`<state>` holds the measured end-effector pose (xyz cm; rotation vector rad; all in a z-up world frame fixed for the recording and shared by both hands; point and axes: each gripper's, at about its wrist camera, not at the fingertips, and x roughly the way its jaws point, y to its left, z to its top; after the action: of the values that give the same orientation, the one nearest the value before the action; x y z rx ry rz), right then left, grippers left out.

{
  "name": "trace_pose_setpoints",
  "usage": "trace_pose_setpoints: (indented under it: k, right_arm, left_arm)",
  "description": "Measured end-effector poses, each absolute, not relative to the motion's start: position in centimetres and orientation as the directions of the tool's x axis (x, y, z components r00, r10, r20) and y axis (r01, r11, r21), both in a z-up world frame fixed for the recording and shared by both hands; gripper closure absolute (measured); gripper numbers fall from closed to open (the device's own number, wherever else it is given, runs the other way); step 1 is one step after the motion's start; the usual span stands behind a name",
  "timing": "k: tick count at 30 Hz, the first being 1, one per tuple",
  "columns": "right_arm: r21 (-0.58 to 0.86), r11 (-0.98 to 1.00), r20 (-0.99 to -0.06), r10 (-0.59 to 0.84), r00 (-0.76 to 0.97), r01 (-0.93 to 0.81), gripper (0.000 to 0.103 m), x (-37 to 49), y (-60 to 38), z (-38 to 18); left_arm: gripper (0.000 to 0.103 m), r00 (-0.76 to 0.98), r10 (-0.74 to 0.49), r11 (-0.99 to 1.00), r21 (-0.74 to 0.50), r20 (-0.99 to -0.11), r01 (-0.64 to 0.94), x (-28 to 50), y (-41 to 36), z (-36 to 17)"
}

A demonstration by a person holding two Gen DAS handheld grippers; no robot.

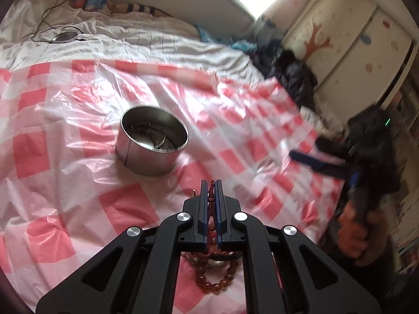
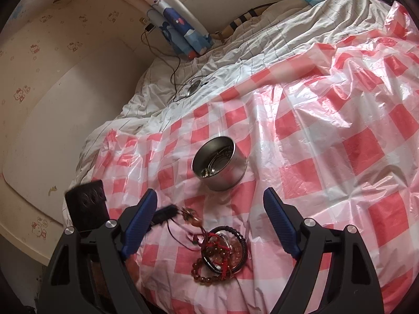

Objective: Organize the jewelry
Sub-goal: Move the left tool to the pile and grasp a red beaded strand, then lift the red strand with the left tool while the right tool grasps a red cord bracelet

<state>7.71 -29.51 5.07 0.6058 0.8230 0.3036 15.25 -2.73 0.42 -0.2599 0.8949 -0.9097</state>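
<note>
**Left wrist view: cord pinched, tin ahead**

Left wrist view shows the left gripper with its fingers pressed together on a thin red cord; the rest of the jewelry lies on the bed's checked sheet just below and behind the fingertips. The tin stands ahead and to the left, apart from them.

The right gripper has its fingers spread and empty, with the pile between and just beneath them.

Judgement: lift slowly so the cord pulls free of the tangle; the right fingers could pin the beads. Carry over the tin's mouth before letting go.
</note>
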Motion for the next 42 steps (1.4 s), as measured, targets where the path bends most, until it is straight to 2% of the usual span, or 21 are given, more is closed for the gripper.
trace_pose_setpoints:
  k: [2, 6, 7, 10, 14, 16, 20, 31, 36, 42]
  right_arm:
    - [0.597, 0.801, -0.613, 0.494, 0.617, -0.048, 0.021, 8.0, -28.5, 4.6]
    - [0.553, 0.826, -0.661, 0.514, 0.547, -0.107, 0.021, 8.6, -25.6, 3.5]
    - [0.541, 0.833, -0.672, 0.512, 0.535, -0.118, 0.021, 8.6, -25.0, 3.2]
    - [0.478, 0.867, -0.717, 0.477, 0.509, -0.140, 0.021, 8.9, -23.0, 2.5]
    - [0.404, 0.896, -0.757, 0.440, 0.482, -0.184, 0.020, 9.5, -20.3, 1.6]
    - [0.375, 0.904, -0.769, 0.426, 0.476, -0.204, 0.016, 10.0, -18.9, 1.0]
    - [0.337, 0.912, -0.790, 0.408, 0.457, -0.233, 0.015, 11.4, -16.1, -0.1]
    - [0.118, 0.923, -0.825, 0.296, 0.481, -0.366, 0.015, 14.9, -5.4, -2.4]
    - [0.140, 0.927, -0.808, 0.309, 0.502, -0.347, 0.015, 16.7, -3.2, -3.0]
    - [0.133, 0.939, -0.829, 0.280, 0.484, -0.316, 0.015, 18.6, -2.4, -4.9]
  left_arm:
    - [0.099, 0.317, -0.799, 0.594, -0.585, -0.512, 0.552, 15.7, -1.1, 1.2]
    - [0.099, 0.361, -0.801, 0.598, -0.616, -0.477, 0.513, 16.4, 1.2, 1.8]
    - [0.099, 0.368, -0.791, 0.612, -0.618, -0.489, 0.494, 16.7, 1.6, 1.6]
    - [0.099, 0.408, -0.686, 0.726, -0.534, -0.602, 0.433, 17.3, 1.7, 0.8]
    - [0.099, 0.445, -0.595, 0.804, -0.482, -0.669, 0.349, 18.1, 2.8, 0.1]
    - [0.099, 0.474, -0.572, 0.820, -0.482, -0.669, 0.309, 18.4, 4.3, 0.0]
    - [0.099, 0.526, -0.532, 0.840, -0.490, -0.663, 0.232, 19.0, 7.5, 0.0]
    - [0.099, 0.558, -0.536, 0.818, -0.553, -0.633, 0.157, 20.1, 12.0, -0.7]
    - [0.099, 0.569, -0.548, 0.806, -0.570, -0.614, 0.161, 20.0, 12.8, -0.3]
    - [0.099, 0.565, -0.554, 0.800, -0.579, -0.611, 0.159, 20.4, 13.2, -0.4]
